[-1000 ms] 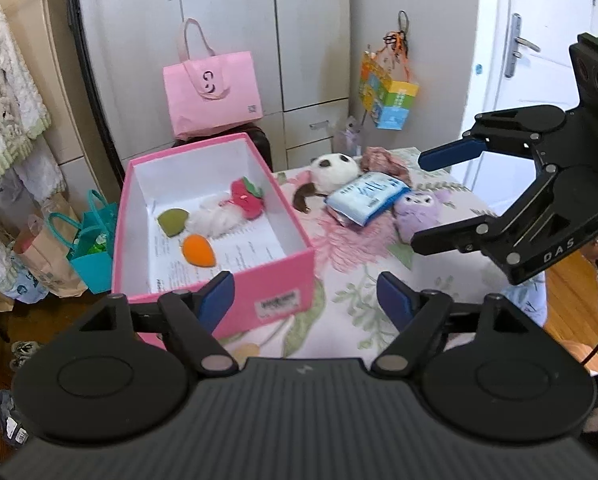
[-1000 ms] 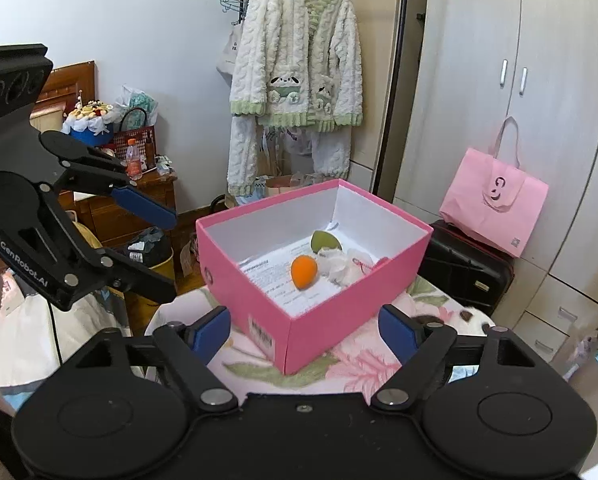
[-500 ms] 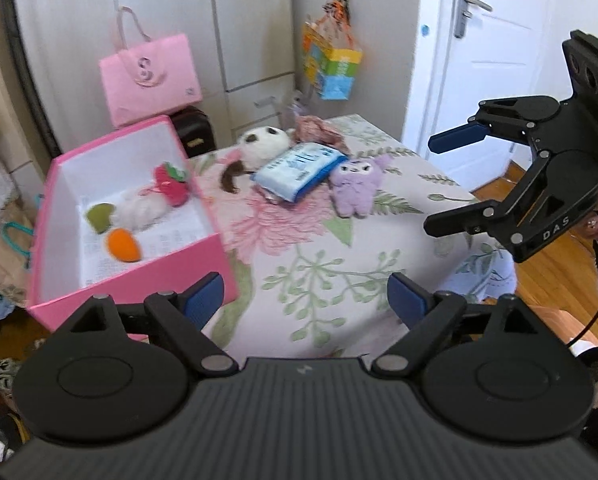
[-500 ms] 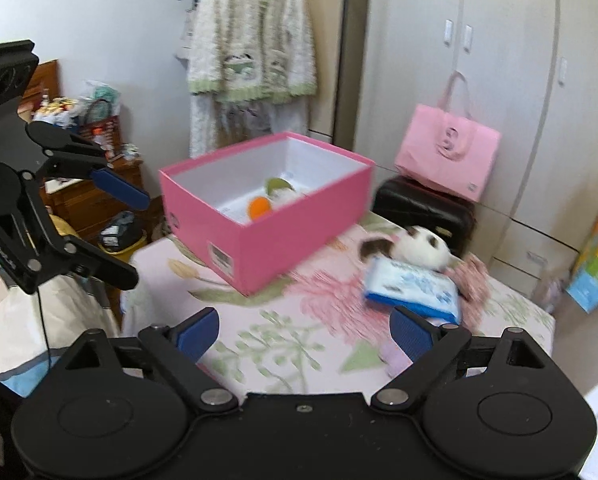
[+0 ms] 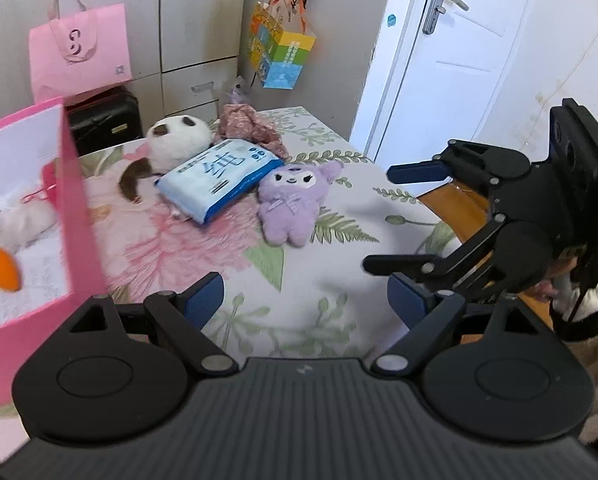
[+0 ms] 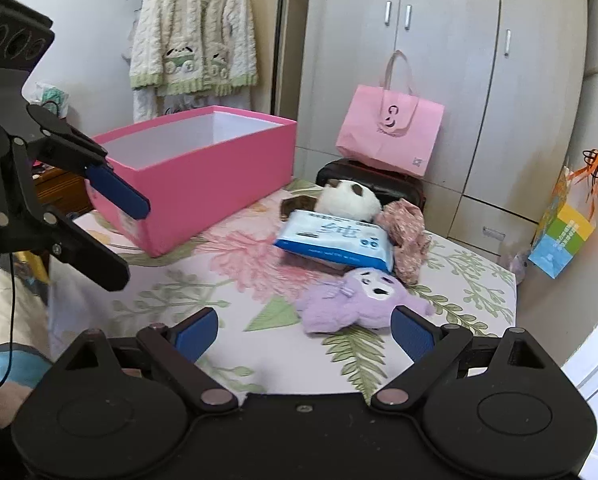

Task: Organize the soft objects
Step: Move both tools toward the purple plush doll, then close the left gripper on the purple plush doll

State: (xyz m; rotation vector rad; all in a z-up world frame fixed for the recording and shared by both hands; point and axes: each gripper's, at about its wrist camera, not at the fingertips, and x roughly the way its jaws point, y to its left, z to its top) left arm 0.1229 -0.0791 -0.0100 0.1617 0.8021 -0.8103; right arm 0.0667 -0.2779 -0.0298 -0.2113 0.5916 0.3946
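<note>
A purple plush lies on the floral tablecloth. Behind it are a blue wipes pack, a panda plush and a crumpled pink floral cloth. The pink box at the left holds an orange piece, a white fluffy toy and a red one. My left gripper hangs open over bare cloth. My right gripper is open and empty, just short of the purple plush.
A pink paper bag sits on a black suitcase behind the table. A colourful bag hangs by the wardrobe, and a white door stands at the right. The table's edge runs close behind the toys.
Both views have swung from the pink box toward the toys and sunk closer to the table. The box has slid to the left edge. Both pairs of jaws stand a little wider.
</note>
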